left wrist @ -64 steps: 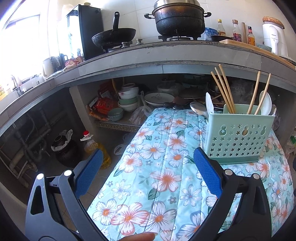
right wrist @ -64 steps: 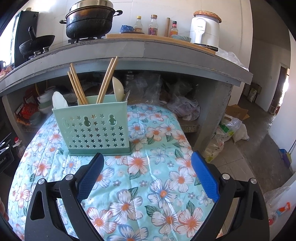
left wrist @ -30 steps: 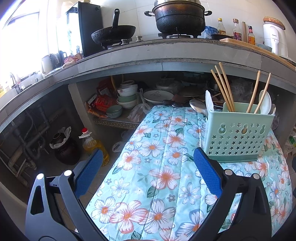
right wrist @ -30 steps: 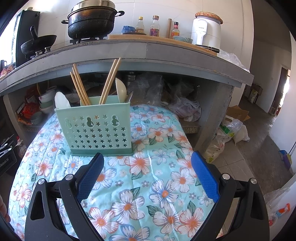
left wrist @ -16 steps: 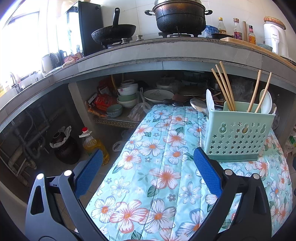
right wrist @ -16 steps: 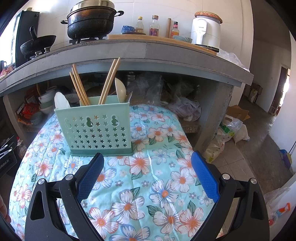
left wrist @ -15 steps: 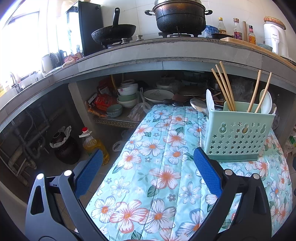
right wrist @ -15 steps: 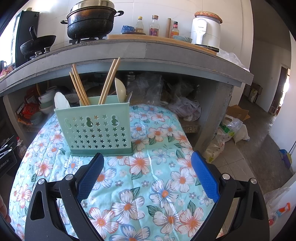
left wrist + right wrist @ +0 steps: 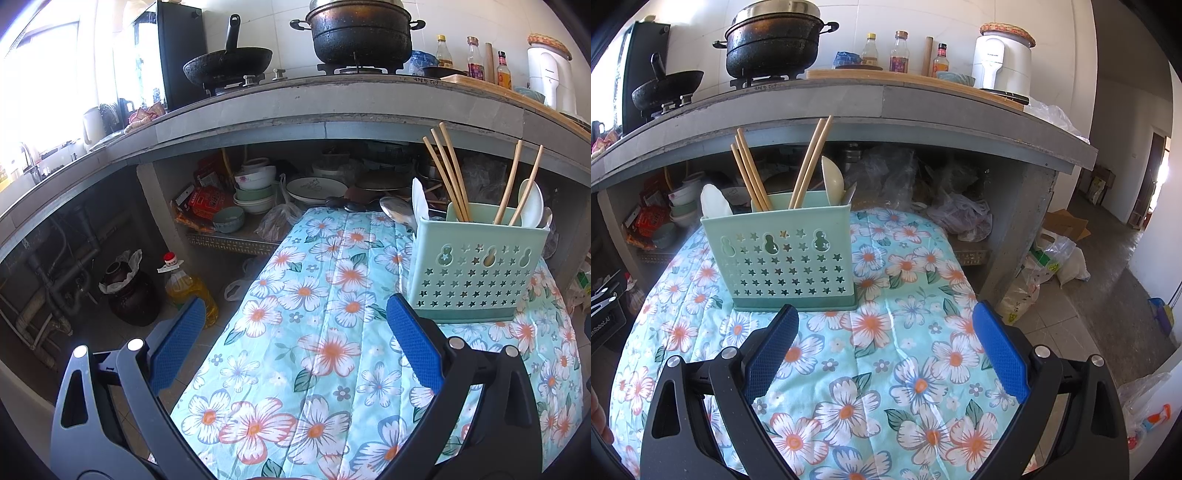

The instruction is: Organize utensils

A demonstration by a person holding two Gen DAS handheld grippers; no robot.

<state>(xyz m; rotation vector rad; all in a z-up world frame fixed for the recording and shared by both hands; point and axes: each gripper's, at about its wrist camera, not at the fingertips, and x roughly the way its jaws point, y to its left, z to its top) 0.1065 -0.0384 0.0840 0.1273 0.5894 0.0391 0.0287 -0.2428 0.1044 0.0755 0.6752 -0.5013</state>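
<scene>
A pale green utensil holder point(image 9: 476, 264) point(image 9: 783, 258) with star cut-outs stands upright on the floral cloth point(image 9: 314, 332) point(image 9: 905, 295). Wooden chopsticks point(image 9: 447, 173) point(image 9: 750, 173) and white spoons point(image 9: 532, 201) point(image 9: 831, 181) stick out of its top. My left gripper point(image 9: 295, 328) hovers open above the cloth, left of and nearer than the holder. The right gripper point(image 9: 886, 328) is open too, nearer than the holder and slightly to its right. Nothing lies between either pair of blue pads.
A grey concrete counter point(image 9: 332, 107) point(image 9: 923, 103) overhangs behind the table, carrying a black pot point(image 9: 360, 31), a wok point(image 9: 227, 66), bottles and a white appliance point(image 9: 1003, 61). Bowls and plates point(image 9: 255, 192) sit on the shelf beneath. An oil bottle point(image 9: 188, 288) stands on the floor at left.
Both grippers have drifted slightly back from the holder and since held almost still. Both stay open and the holder has not moved.
</scene>
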